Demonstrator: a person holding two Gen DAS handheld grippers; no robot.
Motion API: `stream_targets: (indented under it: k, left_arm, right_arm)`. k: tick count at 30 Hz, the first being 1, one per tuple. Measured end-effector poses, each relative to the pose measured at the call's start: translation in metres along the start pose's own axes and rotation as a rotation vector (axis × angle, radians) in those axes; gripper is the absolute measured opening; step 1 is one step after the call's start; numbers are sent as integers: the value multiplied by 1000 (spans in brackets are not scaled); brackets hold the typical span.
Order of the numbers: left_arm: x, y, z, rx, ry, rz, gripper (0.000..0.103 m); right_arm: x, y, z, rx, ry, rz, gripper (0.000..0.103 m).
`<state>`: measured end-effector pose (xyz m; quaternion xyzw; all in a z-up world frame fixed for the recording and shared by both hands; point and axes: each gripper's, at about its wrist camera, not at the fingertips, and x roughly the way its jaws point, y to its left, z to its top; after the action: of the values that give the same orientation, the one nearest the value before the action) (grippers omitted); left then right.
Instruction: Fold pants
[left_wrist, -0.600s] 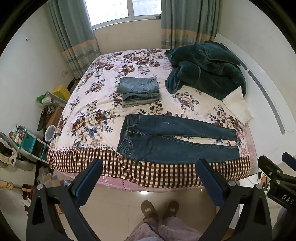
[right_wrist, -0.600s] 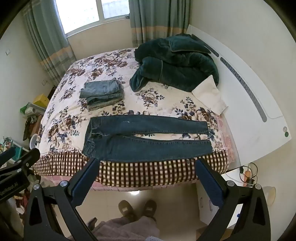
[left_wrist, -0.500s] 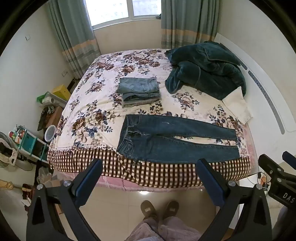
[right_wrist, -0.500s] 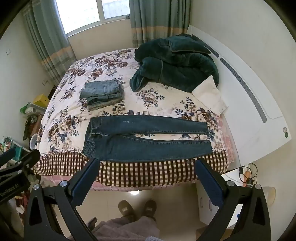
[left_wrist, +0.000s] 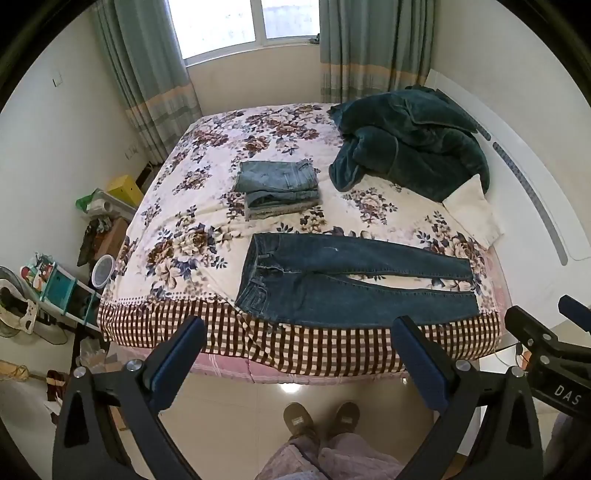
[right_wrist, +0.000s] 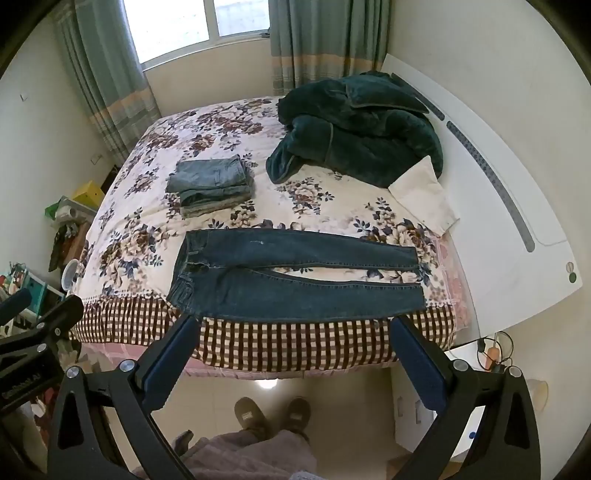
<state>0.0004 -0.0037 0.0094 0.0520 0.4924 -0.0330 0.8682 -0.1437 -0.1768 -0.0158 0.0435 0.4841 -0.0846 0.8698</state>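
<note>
Dark blue jeans (left_wrist: 343, 280) lie flat along the near edge of the bed, waistband to the left, legs to the right; they also show in the right wrist view (right_wrist: 291, 277). My left gripper (left_wrist: 299, 339) is open and empty, held high above the floor in front of the bed. My right gripper (right_wrist: 291, 339) is open and empty too, at the same height. Each gripper shows at the edge of the other's view. Both are well short of the jeans.
A stack of folded light jeans (left_wrist: 279, 186) sits mid-bed. A dark green blanket (left_wrist: 406, 140) and a white pillow (left_wrist: 471, 208) lie at the right by the headboard (left_wrist: 532, 206). Shelves and clutter (left_wrist: 55, 284) stand left. The person's slippers (left_wrist: 321, 417) are on the floor.
</note>
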Motion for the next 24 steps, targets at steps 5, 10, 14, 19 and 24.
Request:
stream_targets:
  k: [5,10,14,19,24]
  left_arm:
    - [-2,1,-5,1,-4,-4,103]
    - [-3,1,-5,2,-12,-3,103]
    - [-2,0,-2,2,-15,0,103]
    - [-2,-2,0,5,-17,2,103]
    - [-2,-1,-1,7,-17,2,103]
  right_arm:
    - [-1,0,1,-3,-1,-1,103]
    - [-1,0,0,-6,-1,-5,103]
    - [-3,2,1,-14,-2,-8,103]
    - [-3,3,1,-15,-2,-10,103]
    - [-3,3,0,-15,-2,-10,103]
